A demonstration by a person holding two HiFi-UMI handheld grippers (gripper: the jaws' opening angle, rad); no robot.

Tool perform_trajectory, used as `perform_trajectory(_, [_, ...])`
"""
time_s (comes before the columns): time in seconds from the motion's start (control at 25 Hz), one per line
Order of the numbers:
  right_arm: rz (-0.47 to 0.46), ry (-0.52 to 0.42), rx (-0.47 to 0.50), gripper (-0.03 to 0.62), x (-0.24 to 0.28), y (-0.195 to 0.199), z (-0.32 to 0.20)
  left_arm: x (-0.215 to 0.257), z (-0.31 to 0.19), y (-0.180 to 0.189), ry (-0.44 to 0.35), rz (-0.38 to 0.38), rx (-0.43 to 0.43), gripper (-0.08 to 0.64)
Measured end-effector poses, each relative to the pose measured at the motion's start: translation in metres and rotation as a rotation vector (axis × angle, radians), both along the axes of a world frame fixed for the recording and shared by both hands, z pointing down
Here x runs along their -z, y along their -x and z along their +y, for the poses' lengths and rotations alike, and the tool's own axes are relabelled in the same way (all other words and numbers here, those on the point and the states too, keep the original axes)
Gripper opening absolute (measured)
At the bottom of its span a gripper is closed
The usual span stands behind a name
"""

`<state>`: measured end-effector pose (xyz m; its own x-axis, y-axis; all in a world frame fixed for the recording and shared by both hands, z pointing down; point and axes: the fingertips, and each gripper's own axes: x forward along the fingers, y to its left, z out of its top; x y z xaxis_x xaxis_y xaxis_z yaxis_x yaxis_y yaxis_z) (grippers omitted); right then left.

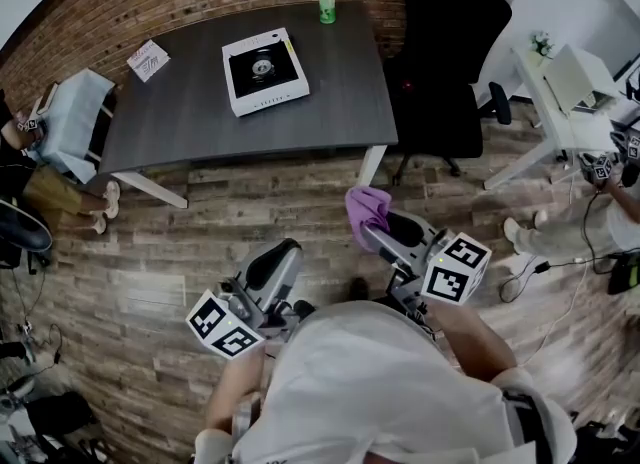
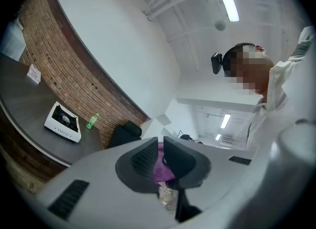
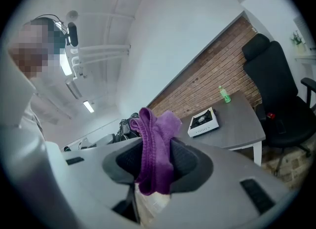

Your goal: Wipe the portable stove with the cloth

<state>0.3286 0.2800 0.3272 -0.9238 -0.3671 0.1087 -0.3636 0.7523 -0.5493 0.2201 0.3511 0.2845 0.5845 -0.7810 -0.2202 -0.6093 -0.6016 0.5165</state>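
The right gripper [image 3: 157,150] is seen clamped on the cloth [image 3: 158,127]. The purple fabric is pinched between the two dark pads, with a bunched fold standing above the jaws and a tail hanging below them. In the head view this gripper [image 1: 378,236] is held right of centre in the lower half. There the cloth [image 1: 367,205] sticks up from its tip over the plank floor [image 1: 200,242], short of the table's near edge.

The left gripper [image 2: 160,148] is shown with its jaws drawn together. A purple patch is seen in the narrow slit between them, and it cannot be told what it is. In the head view this gripper [image 1: 272,270] is held left of centre in the lower half, beside the right one.

The stove [image 1: 264,70], white-cased with a black top, lies at upper centre on the dark table [image 1: 340,102], well apart from both grippers. It is also seen right of centre in the right gripper view [image 3: 203,122], beyond the cloth, and at lower left in the left gripper view [image 2: 62,121].

A green bottle [image 1: 326,2] stands at the top edge of the table, up and to the right of the stove. A card [image 1: 148,59] lies near the table's upper left corner. A black chair [image 1: 450,62] is placed at the table's right end, in the upper right of the frame. A brick wall [image 1: 120,2] curves along the top left.
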Motion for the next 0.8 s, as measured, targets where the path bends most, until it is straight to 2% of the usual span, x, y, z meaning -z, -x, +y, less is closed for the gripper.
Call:
perform_trajectory(0.16, [0.022, -0.013, -0.011, 0.153, -0.001, -0.003, -0.001, 0.000, 0.000, -0.004, 0.002, -0.001, -0.003, 0.042])
perform_trajectory(0.4, [-0.001, 0.003, -0.038, 0.152, 0.004, -0.005, -0.005, -0.004, 0.003, -0.001, 0.010, -0.001, 0.002, 0.041])
perform_trajectory(0.64, [0.036, 0.003, 0.001, 0.138, 0.002, -0.013, -0.008, -0.009, 0.000, -0.007, 0.020, -0.001, 0.020, 0.041])
perform_trajectory(0.8, [0.006, 0.046, 0.035, 0.135, 0.003, -0.026, -0.018, -0.011, -0.010, -0.021, 0.025, -0.009, 0.030, 0.041])
